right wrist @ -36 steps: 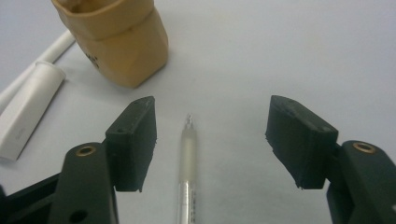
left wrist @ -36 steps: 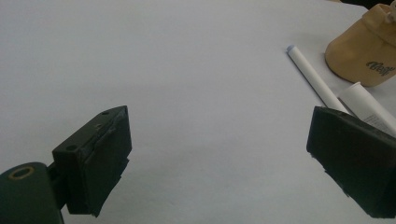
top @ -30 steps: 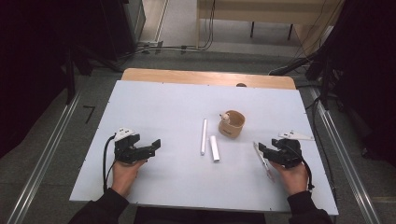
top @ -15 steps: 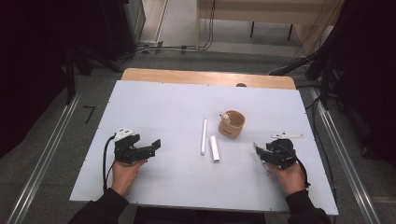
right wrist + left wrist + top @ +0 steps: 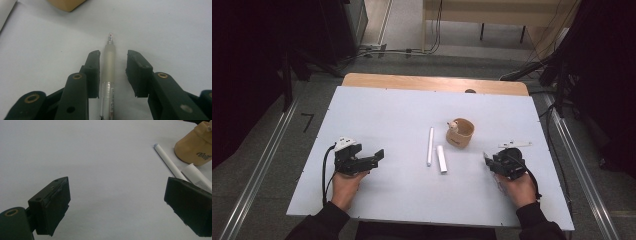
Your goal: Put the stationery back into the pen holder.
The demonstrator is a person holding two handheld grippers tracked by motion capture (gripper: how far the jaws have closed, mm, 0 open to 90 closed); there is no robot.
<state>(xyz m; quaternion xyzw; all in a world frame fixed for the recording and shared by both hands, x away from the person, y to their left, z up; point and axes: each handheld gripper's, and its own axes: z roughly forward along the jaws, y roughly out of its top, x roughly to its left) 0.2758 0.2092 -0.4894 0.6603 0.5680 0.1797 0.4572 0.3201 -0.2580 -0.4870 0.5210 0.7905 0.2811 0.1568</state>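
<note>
The right gripper (image 5: pixel 112 72) has its jaws spread around a clear pen (image 5: pixel 108 82) lying flat on the white table (image 5: pixel 377 115); they have just been closing, the left jaw touching or nearly touching the barrel, the right one still apart from it (the pen tip points away, toward a tan cup (image 5: pixel 460 132)). Beside that cup lie 2 white tubes (image 5: pixel 435 150), 1 thin and 1 short. Well apart, the left gripper (image 5: pixel 379 155) rests with its jaws spread wide over bare table.
</note>
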